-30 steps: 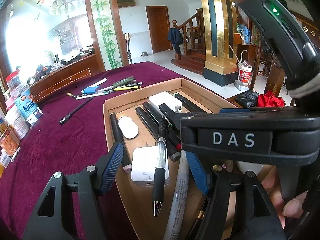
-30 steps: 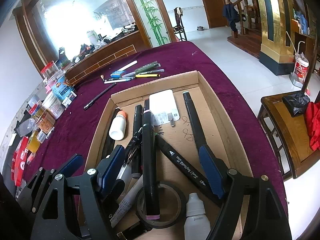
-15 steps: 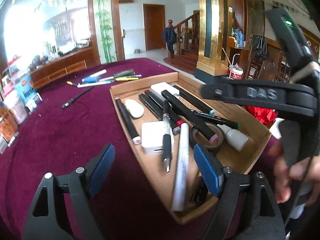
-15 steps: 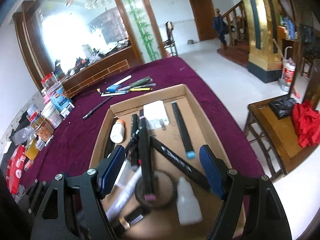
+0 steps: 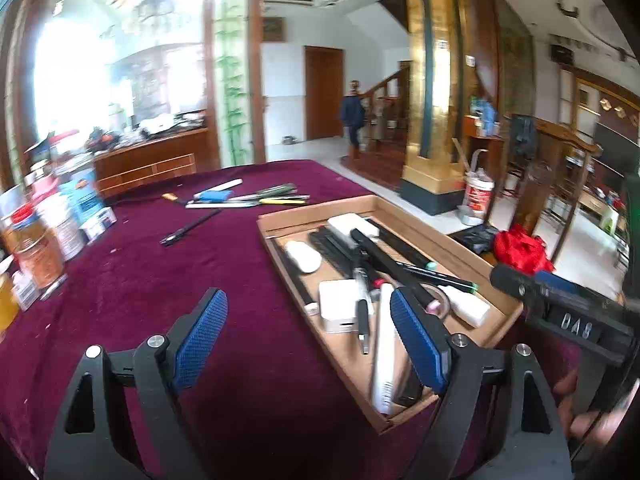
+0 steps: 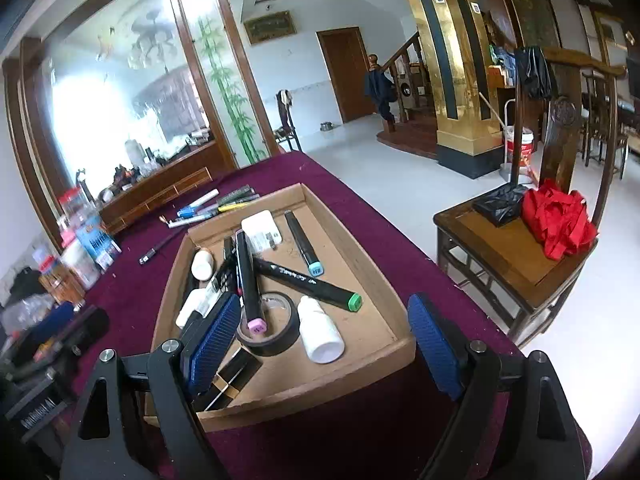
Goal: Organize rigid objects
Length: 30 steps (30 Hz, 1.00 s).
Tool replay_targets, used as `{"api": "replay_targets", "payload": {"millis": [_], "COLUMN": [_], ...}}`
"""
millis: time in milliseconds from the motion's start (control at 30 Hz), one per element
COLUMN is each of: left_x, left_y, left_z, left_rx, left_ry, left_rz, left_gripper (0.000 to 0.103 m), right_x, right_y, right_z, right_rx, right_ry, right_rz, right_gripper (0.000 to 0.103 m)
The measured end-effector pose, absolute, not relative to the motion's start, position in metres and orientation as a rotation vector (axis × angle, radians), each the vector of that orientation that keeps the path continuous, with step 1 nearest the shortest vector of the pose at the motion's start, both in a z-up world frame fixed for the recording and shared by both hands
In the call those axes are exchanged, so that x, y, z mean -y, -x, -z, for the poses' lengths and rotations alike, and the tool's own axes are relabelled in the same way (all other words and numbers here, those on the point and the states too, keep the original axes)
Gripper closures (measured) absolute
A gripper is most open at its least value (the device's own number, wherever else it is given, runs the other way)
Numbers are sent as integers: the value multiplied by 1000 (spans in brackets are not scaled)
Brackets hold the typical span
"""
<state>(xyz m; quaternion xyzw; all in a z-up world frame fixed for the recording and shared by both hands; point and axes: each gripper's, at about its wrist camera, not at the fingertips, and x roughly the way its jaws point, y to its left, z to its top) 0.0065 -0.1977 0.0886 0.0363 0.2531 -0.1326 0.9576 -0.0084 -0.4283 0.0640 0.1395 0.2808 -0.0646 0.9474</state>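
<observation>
A shallow cardboard tray point(image 5: 432, 232) point(image 6: 320, 384) lies on the maroon cloth. It holds several black markers, a white adapter point(image 5: 340, 308), a white charger point(image 6: 262, 230), a black tape roll point(image 6: 276, 336) and a white bottle point(image 6: 320, 332). My left gripper point(image 5: 308, 300) hovers near the tray's near-left corner. Its jaws are opening and nothing is between them. My right gripper point(image 6: 324, 304) hangs above the tray's near end, jaws also opening and empty. A black pen point(image 5: 192, 226) and a cluster of pens point(image 5: 256, 196) lie loose on the cloth beyond.
Jars and small boxes point(image 5: 44, 232) crowd the table's left edge. A wooden chair point(image 6: 500, 248) with a red cloth and a black bag stands right of the table. The right gripper's body point(image 5: 560, 308) and a hand point(image 5: 588, 420) show at the left view's right side.
Both grippers have drawn back from the tray and lifted a little, and their jaws stand wider. In the left view the tray has shifted to the right.
</observation>
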Motion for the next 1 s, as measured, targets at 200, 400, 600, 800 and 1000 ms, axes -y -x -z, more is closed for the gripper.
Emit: {"api": "replay_targets", "payload": {"millis": [200, 400, 600, 800, 1000], "left_x": [185, 178, 179, 184, 186], "left_y": [-11, -14, -13, -14, -18], "left_z": [-94, -87, -81, -80, -85], "left_rx": [-576, -663, -697, -712, -680], "left_ry": [-6, -20, -23, -56, -108], "left_rz": [216, 177, 241, 242, 181], "left_gripper": [19, 19, 19, 19, 19], "right_x": [405, 401, 406, 391, 389], "right_y": [7, 13, 17, 23, 18], "right_z": [-70, -77, -78, -82, -82], "right_rx": [-563, -500, -482, -426, -440], "right_ry": [-145, -111, -136, -77, -74], "right_rz": [255, 342, 374, 324, 274], "right_gripper": [21, 21, 21, 14, 10]}}
